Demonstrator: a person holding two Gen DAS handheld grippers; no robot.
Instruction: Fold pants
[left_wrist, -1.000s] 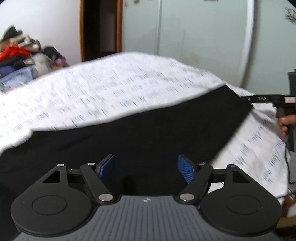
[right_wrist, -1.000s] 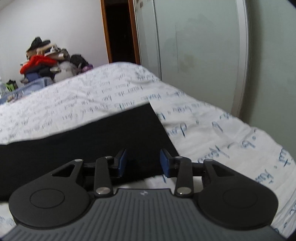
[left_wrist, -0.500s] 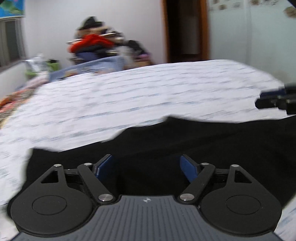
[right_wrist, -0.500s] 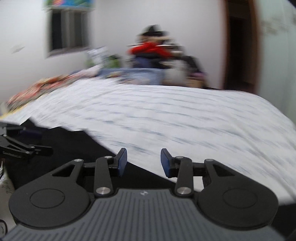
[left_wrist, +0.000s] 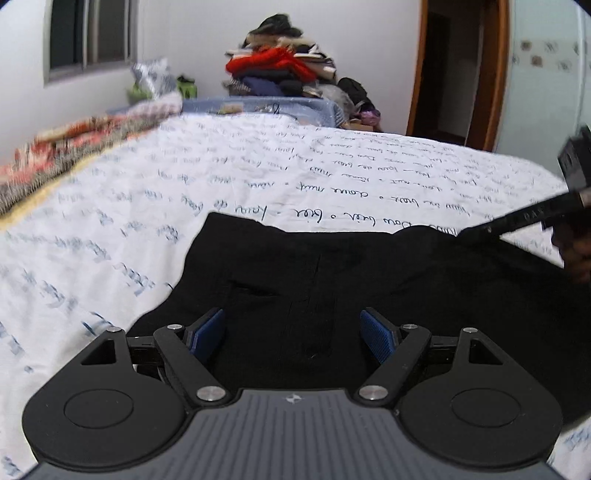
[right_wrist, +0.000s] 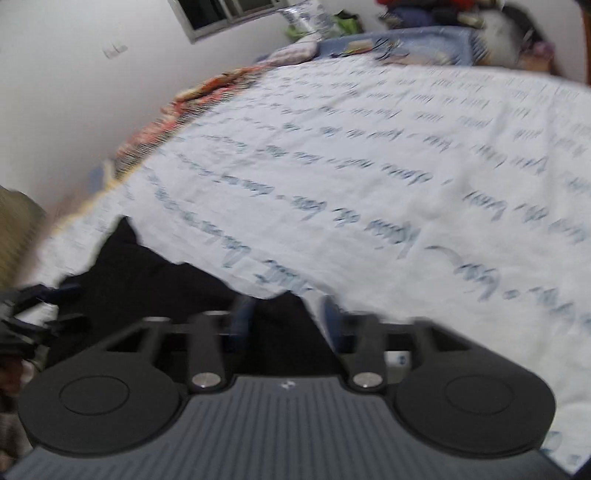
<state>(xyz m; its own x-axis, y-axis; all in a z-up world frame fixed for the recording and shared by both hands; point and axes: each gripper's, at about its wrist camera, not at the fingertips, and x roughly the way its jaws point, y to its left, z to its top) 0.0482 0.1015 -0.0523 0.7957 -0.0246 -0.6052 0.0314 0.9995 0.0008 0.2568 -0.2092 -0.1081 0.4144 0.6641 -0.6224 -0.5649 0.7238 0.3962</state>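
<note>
Black pants (left_wrist: 332, 273) lie flat on a bed with a white sheet printed with blue script (left_wrist: 258, 177). My left gripper (left_wrist: 293, 330) is open and empty, hovering low over the pants' near part. My right gripper (right_wrist: 286, 317) is open, its blue pads on either side of a point of the pants' far edge (right_wrist: 284, 301). The right wrist view is blurred. The right gripper's finger (left_wrist: 524, 218) shows at the right of the left wrist view, at the pants' far edge. The left gripper (right_wrist: 33, 314) shows at the left edge of the right wrist view.
A pile of clothes (left_wrist: 280, 70) sits on a blue crate (left_wrist: 266, 107) beyond the bed. A patterned blanket (left_wrist: 74, 136) runs along the bed's left side under a window (left_wrist: 88, 33). A dark doorway (left_wrist: 450, 70) is at the back right.
Both views have swung left from the wardrobe side to the pants' other end. The right gripper has come to the pants' far edge; both jaws stay open.
</note>
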